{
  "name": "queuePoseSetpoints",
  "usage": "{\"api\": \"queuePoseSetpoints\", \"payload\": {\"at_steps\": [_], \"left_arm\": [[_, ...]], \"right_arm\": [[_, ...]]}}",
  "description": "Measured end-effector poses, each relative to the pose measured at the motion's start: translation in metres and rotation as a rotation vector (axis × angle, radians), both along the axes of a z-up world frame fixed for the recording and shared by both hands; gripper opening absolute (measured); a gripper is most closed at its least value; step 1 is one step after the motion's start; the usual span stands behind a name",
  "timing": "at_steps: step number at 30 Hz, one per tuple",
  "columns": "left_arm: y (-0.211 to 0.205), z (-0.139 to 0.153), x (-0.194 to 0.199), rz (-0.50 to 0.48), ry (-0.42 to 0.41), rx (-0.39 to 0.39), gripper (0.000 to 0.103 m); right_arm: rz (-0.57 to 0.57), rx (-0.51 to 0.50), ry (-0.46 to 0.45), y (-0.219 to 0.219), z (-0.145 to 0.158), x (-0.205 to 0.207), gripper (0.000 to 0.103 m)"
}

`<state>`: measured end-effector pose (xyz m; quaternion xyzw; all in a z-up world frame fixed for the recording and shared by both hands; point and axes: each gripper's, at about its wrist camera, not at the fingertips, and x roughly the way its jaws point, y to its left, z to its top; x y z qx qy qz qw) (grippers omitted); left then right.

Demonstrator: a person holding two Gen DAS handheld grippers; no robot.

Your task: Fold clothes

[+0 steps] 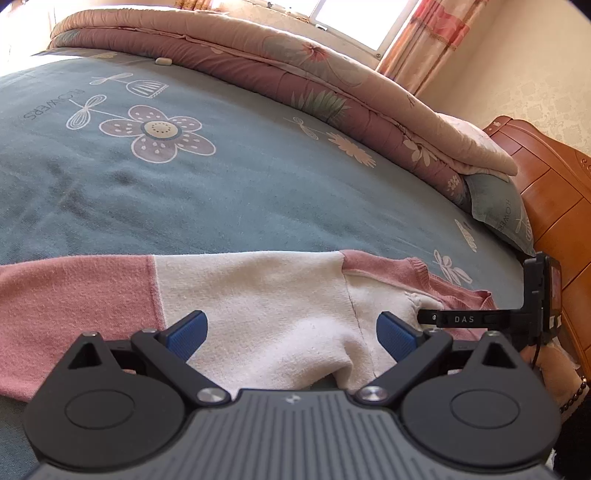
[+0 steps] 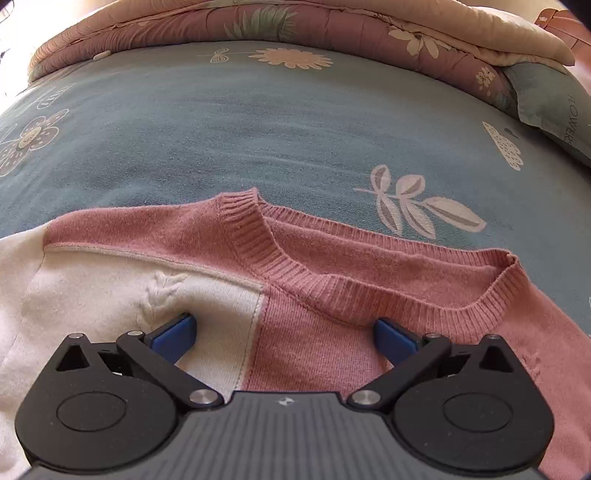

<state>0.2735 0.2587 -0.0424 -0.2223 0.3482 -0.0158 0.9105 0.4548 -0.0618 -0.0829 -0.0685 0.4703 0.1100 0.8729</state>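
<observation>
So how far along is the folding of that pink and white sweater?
Barely begun. The sweater is laid out on the bed, one sleeve seemingly across its front. Both tools hover open over it: left tool, right tool. Gripping and the remaining folds are left.

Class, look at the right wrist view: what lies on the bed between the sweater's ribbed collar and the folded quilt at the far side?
Only bare blue floral bedsheet lies between the sweater collar and the quilt; the right wrist view shows this.

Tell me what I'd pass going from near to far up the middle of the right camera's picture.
Right gripper → sweater → blue sheet → pink quilt.
</observation>
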Motion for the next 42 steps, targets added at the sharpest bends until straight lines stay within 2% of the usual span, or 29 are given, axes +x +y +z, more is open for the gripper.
{"api": "queuePoseSetpoints", "payload": {"at_steps": [2, 4, 7, 9, 12, 17, 21, 25, 28, 30, 33, 36, 39, 42], "left_arm": [[0.001, 0.001, -0.001, -0.001, -0.001, 0.001, 0.098], [0.001, 0.002, -0.003, -0.001, -0.003, 0.002, 0.098], [0.003, 0.003, -0.005, 0.001, -0.006, -0.002, 0.098], [0.005, 0.003, -0.006, 0.008, -0.010, -0.016, 0.098], [0.004, 0.005, -0.008, 0.007, -0.016, -0.016, 0.098], [0.005, 0.007, -0.009, 0.001, -0.022, -0.013, 0.098], [0.009, 0.006, -0.010, 0.013, -0.026, -0.027, 0.098], [0.013, 0.007, -0.013, 0.019, -0.033, -0.036, 0.098], [0.014, 0.008, -0.016, 0.021, -0.033, -0.044, 0.098], [0.014, 0.008, -0.016, 0.018, -0.033, -0.043, 0.098], [0.012, 0.009, -0.017, 0.011, -0.036, -0.039, 0.098], [0.012, 0.010, -0.016, 0.014, -0.036, -0.038, 0.098], [0.013, 0.010, -0.014, 0.022, -0.034, -0.041, 0.098], [0.013, 0.011, -0.013, 0.017, -0.040, -0.048, 0.098]], "right_arm": [[0.018, 0.005, 0.032, -0.001, 0.007, 0.000, 0.103], [0.060, 0.034, 0.045, -0.002, 0.022, -0.017, 0.103], [0.204, 0.107, 0.086, 0.000, 0.038, -0.053, 0.103], [0.259, 0.070, 0.100, 0.012, 0.034, -0.073, 0.103], [0.326, -0.010, 0.067, 0.040, 0.021, -0.087, 0.103], [0.317, 0.026, 0.025, 0.087, 0.005, -0.057, 0.103], [0.315, 0.000, 0.015, 0.102, 0.010, -0.037, 0.103], [0.340, 0.028, 0.011, 0.085, 0.035, -0.055, 0.103], [0.366, 0.070, 0.064, 0.070, 0.046, -0.077, 0.103], [0.395, 0.036, 0.115, 0.072, 0.039, -0.090, 0.103], [0.432, 0.011, 0.131, 0.087, 0.020, -0.100, 0.103], [0.434, 0.061, 0.079, 0.111, 0.011, -0.096, 0.103], [0.442, 0.035, 0.029, 0.136, 0.009, -0.088, 0.103], [0.450, 0.091, 0.036, 0.127, 0.023, -0.087, 0.103]]}}
